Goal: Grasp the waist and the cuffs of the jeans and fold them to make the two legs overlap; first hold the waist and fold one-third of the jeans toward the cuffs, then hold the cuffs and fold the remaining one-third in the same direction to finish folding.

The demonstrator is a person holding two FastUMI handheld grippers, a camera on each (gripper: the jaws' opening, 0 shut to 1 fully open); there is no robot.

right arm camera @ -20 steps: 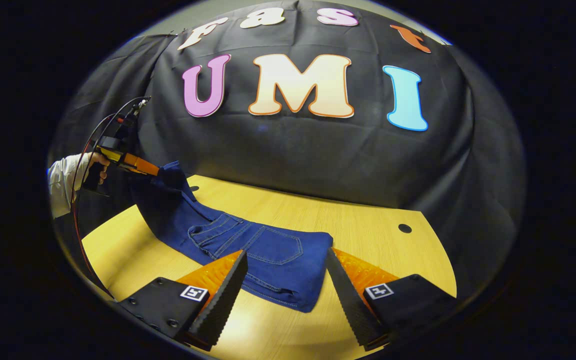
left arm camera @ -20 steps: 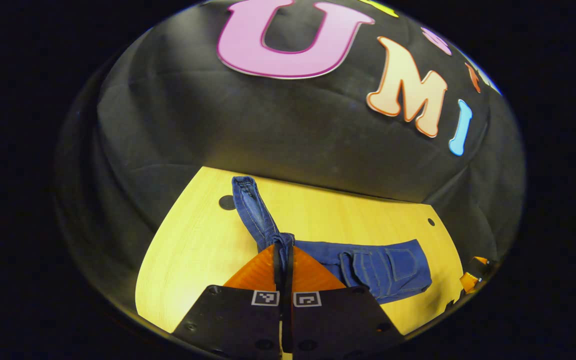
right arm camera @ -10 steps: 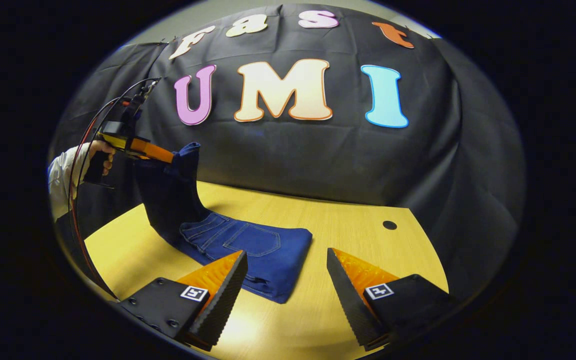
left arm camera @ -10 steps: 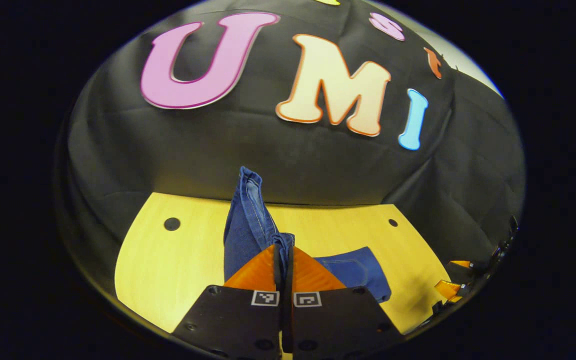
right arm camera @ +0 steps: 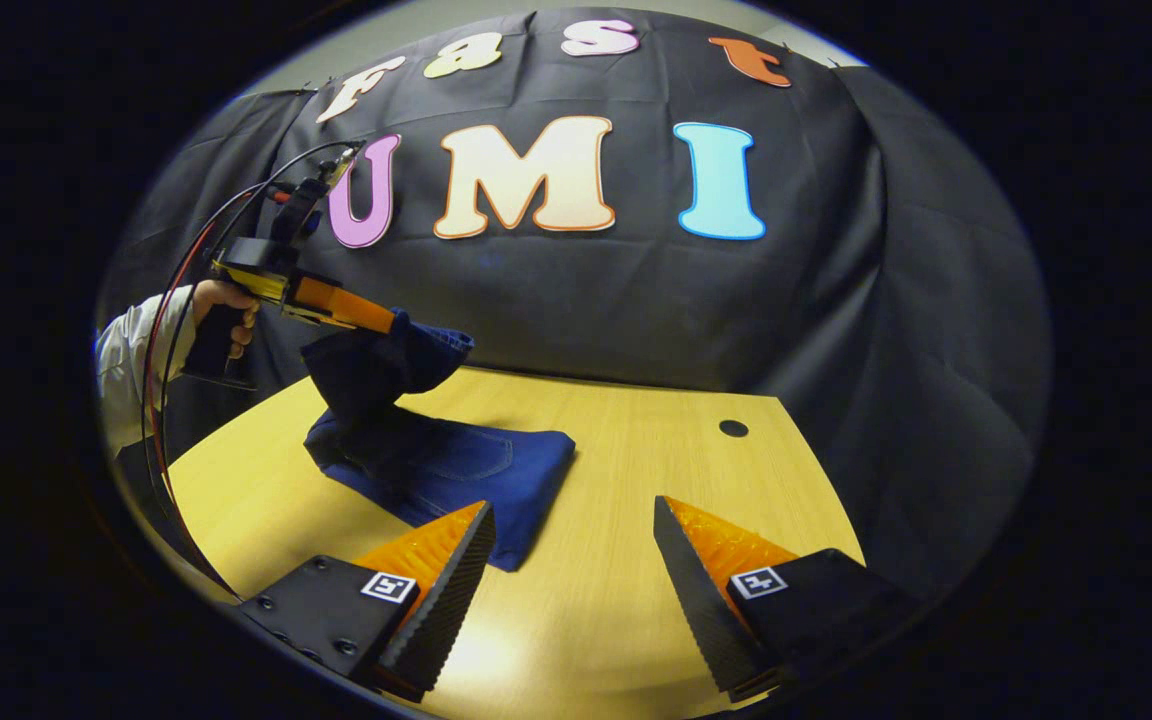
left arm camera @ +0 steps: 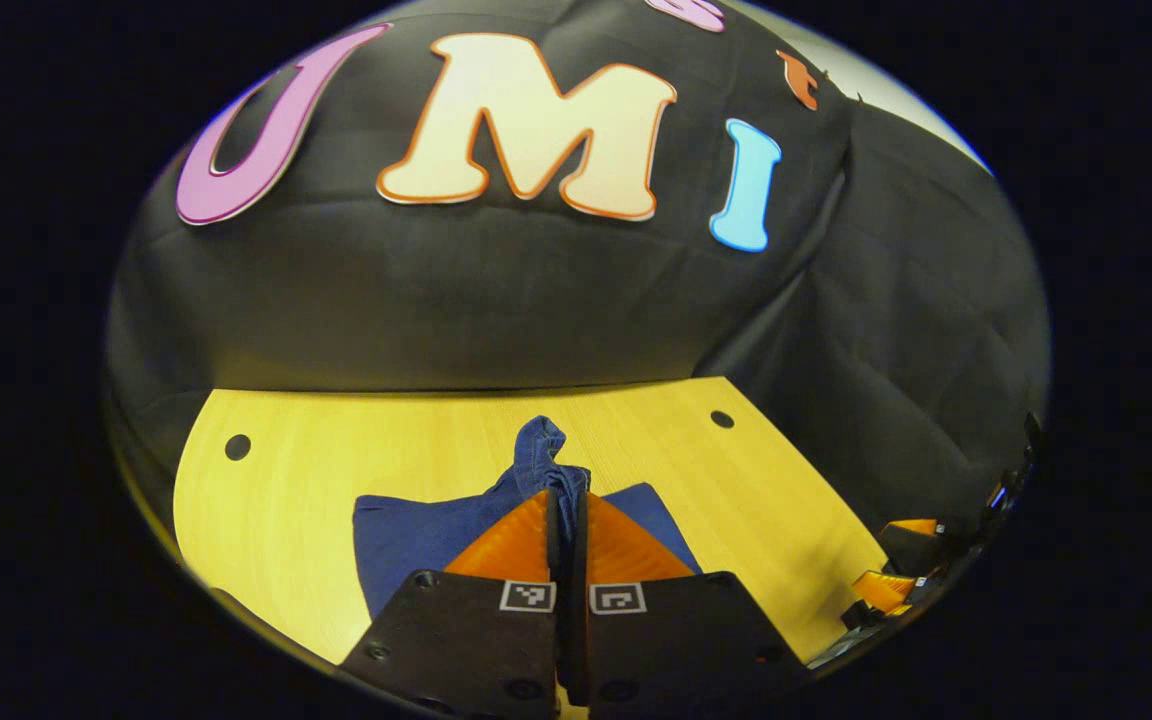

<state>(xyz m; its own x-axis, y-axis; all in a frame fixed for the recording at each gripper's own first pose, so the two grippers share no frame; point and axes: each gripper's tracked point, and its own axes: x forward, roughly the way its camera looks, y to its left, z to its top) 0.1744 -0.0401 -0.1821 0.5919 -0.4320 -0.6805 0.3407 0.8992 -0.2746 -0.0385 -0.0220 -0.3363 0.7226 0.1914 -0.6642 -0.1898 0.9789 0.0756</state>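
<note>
Dark blue jeans (right arm camera: 456,470) lie partly folded on the yellow wooden table (right arm camera: 636,450), back pocket up. My left gripper (left arm camera: 568,500) is shut on the cuff end (left arm camera: 539,445), which bunches up just past its fingertips. In the right gripper view that left gripper (right arm camera: 381,322) holds the cuffs (right arm camera: 401,355) lifted above the folded part, the cloth hanging down in a curve. My right gripper (right arm camera: 571,520) hovers open over the table's near side, right of the jeans, nothing between its fingers. It also shows at the far right edge (left arm camera: 901,560) of the left gripper view.
A person's hand (right arm camera: 226,300) and white sleeve (right arm camera: 126,350) hold the left gripper's handle, with cables (right arm camera: 166,330) looping down. The table has small round holes (right arm camera: 733,428) (left arm camera: 237,446). Bare tabletop lies right of the jeans.
The left gripper has carried the cuffs to the right, up and over the folded part. The flat stretch of jeans has shortened. The right gripper has drawn back a little, still open.
</note>
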